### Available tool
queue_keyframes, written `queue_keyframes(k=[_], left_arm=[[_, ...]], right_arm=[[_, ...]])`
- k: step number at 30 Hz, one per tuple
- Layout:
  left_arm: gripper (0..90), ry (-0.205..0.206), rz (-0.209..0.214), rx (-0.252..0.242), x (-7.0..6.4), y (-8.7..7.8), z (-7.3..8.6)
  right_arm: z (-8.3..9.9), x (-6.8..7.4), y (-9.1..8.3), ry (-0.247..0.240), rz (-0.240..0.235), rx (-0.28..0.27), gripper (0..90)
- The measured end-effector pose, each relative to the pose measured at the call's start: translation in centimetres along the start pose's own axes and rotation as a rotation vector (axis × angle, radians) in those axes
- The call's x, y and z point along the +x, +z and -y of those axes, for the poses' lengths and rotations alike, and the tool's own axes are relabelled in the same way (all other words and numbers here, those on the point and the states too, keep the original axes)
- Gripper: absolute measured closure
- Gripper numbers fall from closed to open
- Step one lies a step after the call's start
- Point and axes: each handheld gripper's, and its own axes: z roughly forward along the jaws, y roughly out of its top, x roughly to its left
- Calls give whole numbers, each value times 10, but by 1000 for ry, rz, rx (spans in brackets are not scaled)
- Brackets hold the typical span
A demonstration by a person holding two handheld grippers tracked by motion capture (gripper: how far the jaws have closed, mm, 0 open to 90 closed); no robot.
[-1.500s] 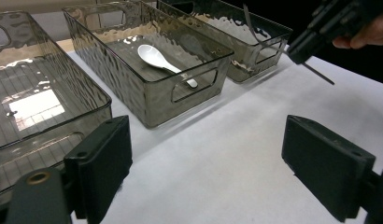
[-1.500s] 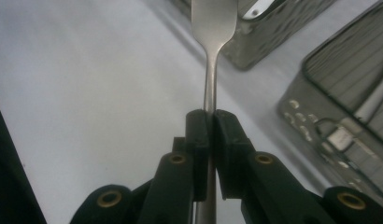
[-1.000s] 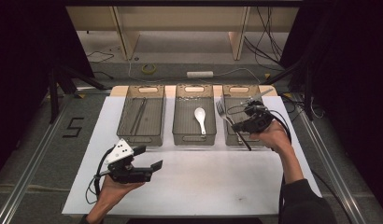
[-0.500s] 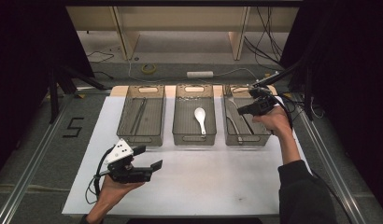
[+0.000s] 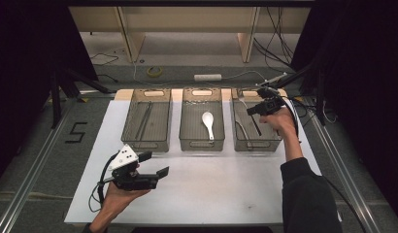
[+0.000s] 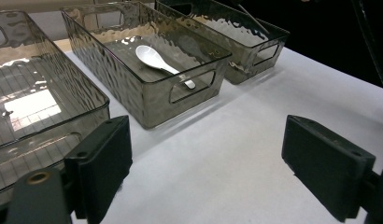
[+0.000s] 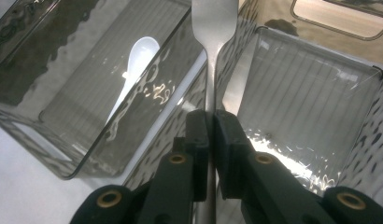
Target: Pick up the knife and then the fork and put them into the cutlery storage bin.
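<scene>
My right gripper (image 5: pixel 255 108) hangs over the far part of the right bin (image 5: pixel 274 141), shut on a metal fork (image 5: pixel 242 100). In the right gripper view the jaws of my right gripper (image 7: pixel 210 117) pinch the fork (image 7: pixel 213 28) by its handle, with its head pointing away over the wall between two bins. A white spoon (image 5: pixel 207 121) lies in the middle bin (image 5: pixel 202 144). My left gripper (image 5: pixel 153 163) is held open above the white mat (image 5: pixel 226 189) in front of the left bin (image 5: pixel 144 143), with nothing between its pads (image 6: pixel 105 163).
Dark chopsticks (image 5: pixel 142 121) lie in the left bin. The left gripper view shows the spoon (image 6: pixel 157 58) in the middle bin (image 6: pixel 147 105). The three smoky bins stand in a row at the back of the mat, with metal rails (image 5: pixel 37 160) and cables beside it.
My right gripper has carried the fork from over the near part of the right bin toward its far end. The left gripper has stayed still and open.
</scene>
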Motion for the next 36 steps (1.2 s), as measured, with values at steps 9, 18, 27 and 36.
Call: queue_keyframes(k=[9,18,27,36], left_arm=[[156,1,-1,0,0,0,0],[156,3,-4,0,0,0,0],[156,2,-6,-3,0,-1,0],[156,1,-7,-7,-1,-1,0]], right_arm=[[1,-2,10,13,33,13,851],[13,-6,20,21,45,23,851],[20,-8,24,35,53,21,850],[27,-8,33,50,57,32,849]])
